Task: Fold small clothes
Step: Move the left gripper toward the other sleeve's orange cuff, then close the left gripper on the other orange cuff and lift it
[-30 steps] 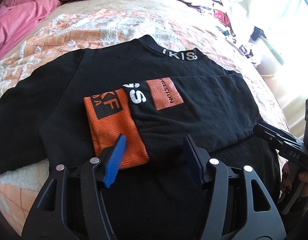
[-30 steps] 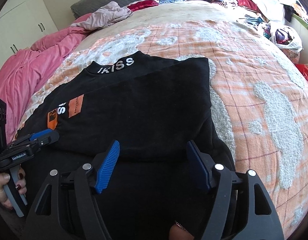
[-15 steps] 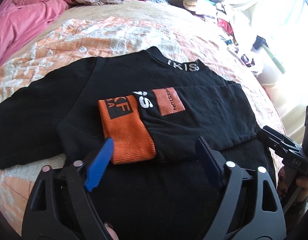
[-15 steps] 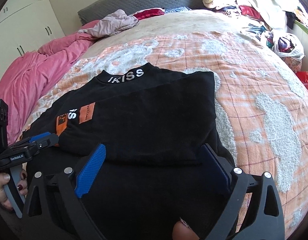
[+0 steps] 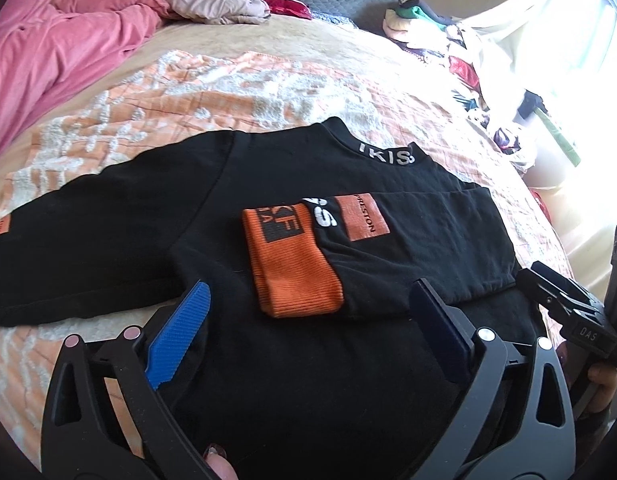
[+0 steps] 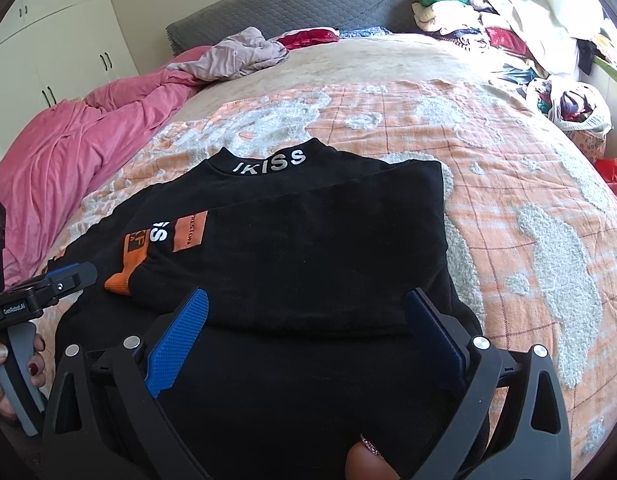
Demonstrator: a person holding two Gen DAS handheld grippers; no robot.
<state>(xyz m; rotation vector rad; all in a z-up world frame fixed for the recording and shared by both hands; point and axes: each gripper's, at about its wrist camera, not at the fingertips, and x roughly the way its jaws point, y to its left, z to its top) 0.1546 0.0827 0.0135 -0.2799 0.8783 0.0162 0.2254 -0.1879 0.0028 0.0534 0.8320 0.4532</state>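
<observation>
I'm mid-fold on the black top (image 5: 308,380), lying flat on the bed (image 6: 528,184): one sleeve (image 5: 388,264) is folded in. Both my left gripper (image 5: 308,328) and right gripper (image 6: 308,328) have just been opening, nothing between them. Next I'm guessing the other sleeve (image 5: 88,248); its cuff is running out of frame.

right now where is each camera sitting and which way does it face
Left wrist: sits on the left gripper, angled down at the black top's orange cuff; a fingertip shows below.
Right wrist: sits on the right gripper, angled down at the folded-in side; left hand shows.
Shared: both jaws open above the top, collar lettering, pink duvet.
</observation>
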